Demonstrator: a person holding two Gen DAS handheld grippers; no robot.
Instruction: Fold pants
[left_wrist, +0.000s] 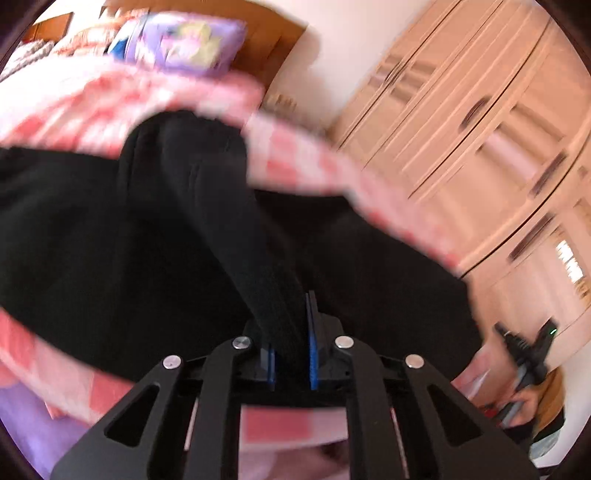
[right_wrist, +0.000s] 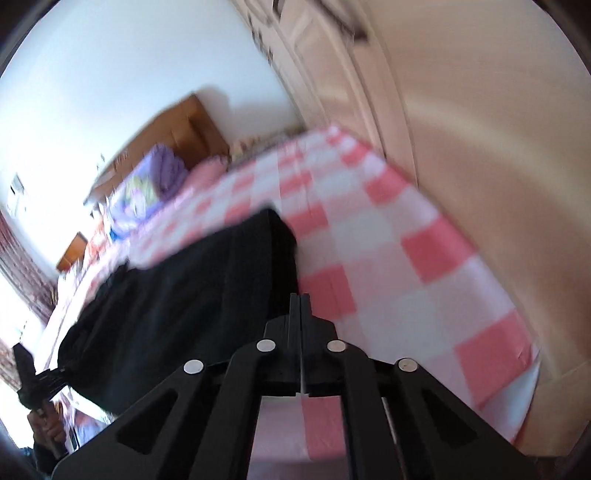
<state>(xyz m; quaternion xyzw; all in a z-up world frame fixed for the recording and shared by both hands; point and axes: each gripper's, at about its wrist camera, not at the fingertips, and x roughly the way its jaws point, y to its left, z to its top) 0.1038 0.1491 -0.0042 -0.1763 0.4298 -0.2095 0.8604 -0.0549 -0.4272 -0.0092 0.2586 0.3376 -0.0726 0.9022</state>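
Two edges of the black pants (left_wrist: 110, 229) are pinched, one by each claw (left_wrist: 290, 332) (right_wrist: 300, 306), so a fold can be carried across the bed (right_wrist: 388, 258).

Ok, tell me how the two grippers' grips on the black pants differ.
The left gripper pinches a thick bunched fold of the black pants, which keeps its fingers apart. The right gripper's fingers nearly meet at the pants' edge. Both are shut over the checked bedspread.
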